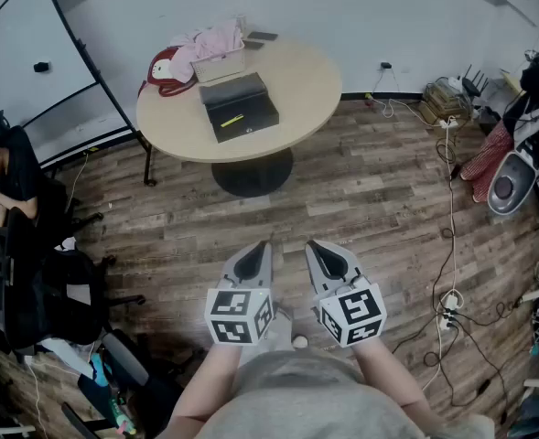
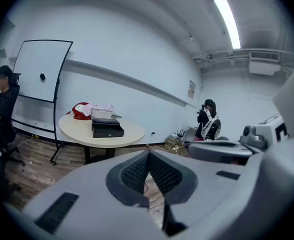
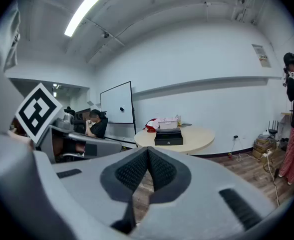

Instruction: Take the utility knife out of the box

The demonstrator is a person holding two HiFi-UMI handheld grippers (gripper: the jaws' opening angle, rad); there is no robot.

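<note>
A black box (image 1: 240, 106) stands open on the round beige table (image 1: 296, 99), with a yellow utility knife (image 1: 231, 120) lying inside it. The same box (image 2: 107, 128) shows far ahead in the left gripper view, and the box (image 3: 168, 137) in the right gripper view too. Both grippers hang side by side over the wooden floor, well short of the table. My left gripper (image 1: 267, 243) is shut and holds nothing. My right gripper (image 1: 309, 243) is shut and empty as well.
A pink cloth and a red bag (image 1: 167, 69) lie at the table's far side. A whiteboard (image 2: 39, 70) stands left of the table. A seated person (image 1: 8, 176) is at the left, a standing person (image 2: 208, 119) at the right. Cables (image 1: 451, 208) trail over the floor.
</note>
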